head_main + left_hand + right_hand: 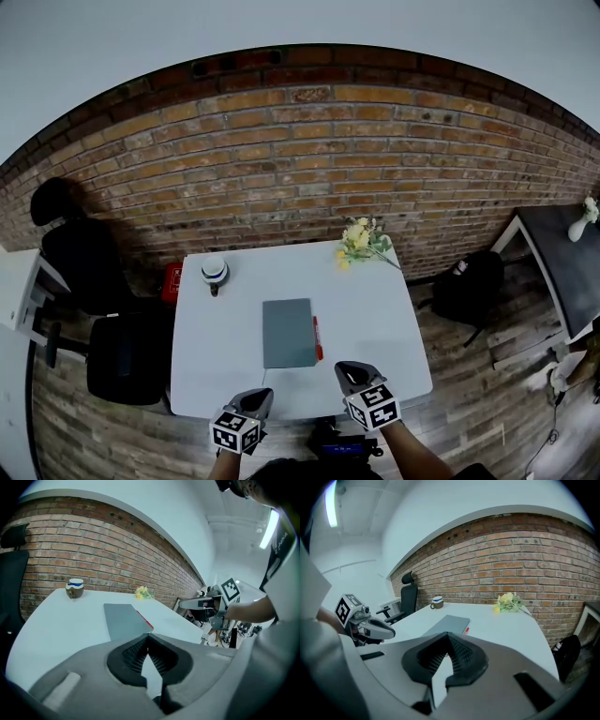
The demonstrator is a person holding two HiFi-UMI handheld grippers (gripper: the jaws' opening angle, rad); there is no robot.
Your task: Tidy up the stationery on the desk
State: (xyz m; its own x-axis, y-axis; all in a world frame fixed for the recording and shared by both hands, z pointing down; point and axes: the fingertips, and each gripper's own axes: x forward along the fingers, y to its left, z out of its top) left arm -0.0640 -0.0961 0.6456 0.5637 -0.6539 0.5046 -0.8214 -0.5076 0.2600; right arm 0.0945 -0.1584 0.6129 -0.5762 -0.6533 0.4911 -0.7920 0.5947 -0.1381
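Observation:
A grey notebook (289, 333) lies flat in the middle of the white desk (375, 319). A red pen (318, 338) rests along its right edge. My left gripper (257, 398) hangs over the desk's front edge, just left of the notebook's near corner, shut with nothing in it. My right gripper (355, 370) is over the front edge to the right of the notebook, also shut and holding nothing. The left gripper view looks past its closed tips (147, 640) at the notebook (123, 619) and pen (145, 619). The right gripper view shows the notebook (449, 624) and pen (466, 630) beyond its tips (448, 636).
A mug (215, 273) stands at the desk's back left, and a bunch of yellow flowers (362, 242) lies at the back right. A black office chair (98, 281) is left of the desk. A black backpack (469, 286) sits on the floor to the right, before a brick wall (309, 159).

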